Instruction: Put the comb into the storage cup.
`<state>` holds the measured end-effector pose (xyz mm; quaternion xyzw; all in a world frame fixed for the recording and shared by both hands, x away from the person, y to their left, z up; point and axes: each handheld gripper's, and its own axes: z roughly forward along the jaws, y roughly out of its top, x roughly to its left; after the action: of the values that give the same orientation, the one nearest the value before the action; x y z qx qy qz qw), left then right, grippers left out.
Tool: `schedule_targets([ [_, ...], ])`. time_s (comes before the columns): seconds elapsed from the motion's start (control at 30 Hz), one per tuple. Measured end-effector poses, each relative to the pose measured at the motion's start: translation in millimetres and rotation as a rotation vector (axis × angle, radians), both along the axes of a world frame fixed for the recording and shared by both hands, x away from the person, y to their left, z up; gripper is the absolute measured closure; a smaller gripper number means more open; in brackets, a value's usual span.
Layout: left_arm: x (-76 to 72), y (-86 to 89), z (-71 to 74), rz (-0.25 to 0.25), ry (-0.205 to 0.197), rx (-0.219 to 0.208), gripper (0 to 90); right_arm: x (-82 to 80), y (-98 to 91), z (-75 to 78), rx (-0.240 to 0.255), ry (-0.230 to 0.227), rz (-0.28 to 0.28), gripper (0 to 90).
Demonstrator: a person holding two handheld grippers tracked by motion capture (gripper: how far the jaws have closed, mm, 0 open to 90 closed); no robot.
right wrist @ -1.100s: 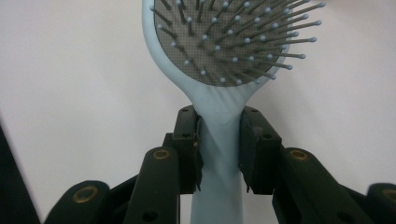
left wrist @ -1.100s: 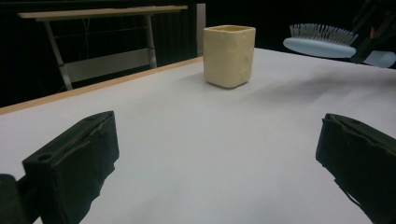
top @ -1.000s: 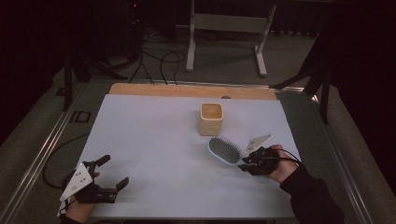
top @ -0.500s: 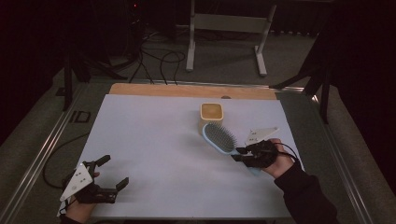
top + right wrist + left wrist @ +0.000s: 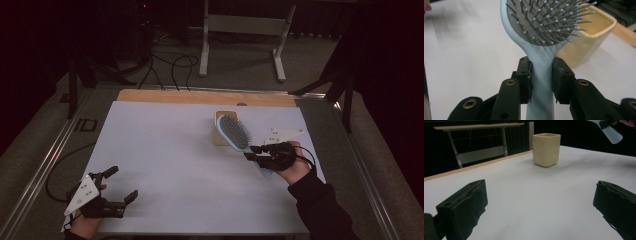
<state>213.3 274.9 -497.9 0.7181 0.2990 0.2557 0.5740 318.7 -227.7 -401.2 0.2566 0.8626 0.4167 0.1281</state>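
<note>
While the left gripper [image 5: 119, 186] rests at the near left corner of the white table [image 5: 165, 145] with its jaws spread wide and nothing between them, the right gripper [image 5: 255, 152] is raised over the right side of the table, its jaws pressed against the handle of a pale blue hairbrush [image 5: 235, 132]. In the right gripper view the two black jaws pinch the handle just below the brush head, and the hairbrush [image 5: 541, 47] stands with its grey pad and ball-tipped bristles facing the camera. The brush head is up off the table, over the near edge of a square cream cup [image 5: 222, 120] in the high view. That cup [image 5: 546, 149] stands upright on the table, toward the far side. The person's right hand [image 5: 292, 167] wraps the gripper body, a dark sleeve [image 5: 320, 210] behind it.
</note>
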Motion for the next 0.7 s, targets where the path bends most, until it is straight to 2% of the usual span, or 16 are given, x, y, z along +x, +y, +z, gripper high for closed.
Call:
schedule_targets([
  [0.1, 0.0, -0.1, -0.1, -0.001, 0.000, 0.000, 0.0, 4.3, 1.9, 3.4, 0.038, -0.014, -0.010, 70.5],
  [0.3, 0.1, 0.1, -0.1, 0.000, 0.000, 0.000, 0.0, 10.0, 6.5, 7.4, 0.060, -0.036, -0.023, 70.5],
  [0.7, 0.4, 0.1, -0.3, -0.002, 0.003, -0.002, 0.0, 22.2, 9.5, 19.2, 0.138, -0.098, -0.066, 70.5],
])
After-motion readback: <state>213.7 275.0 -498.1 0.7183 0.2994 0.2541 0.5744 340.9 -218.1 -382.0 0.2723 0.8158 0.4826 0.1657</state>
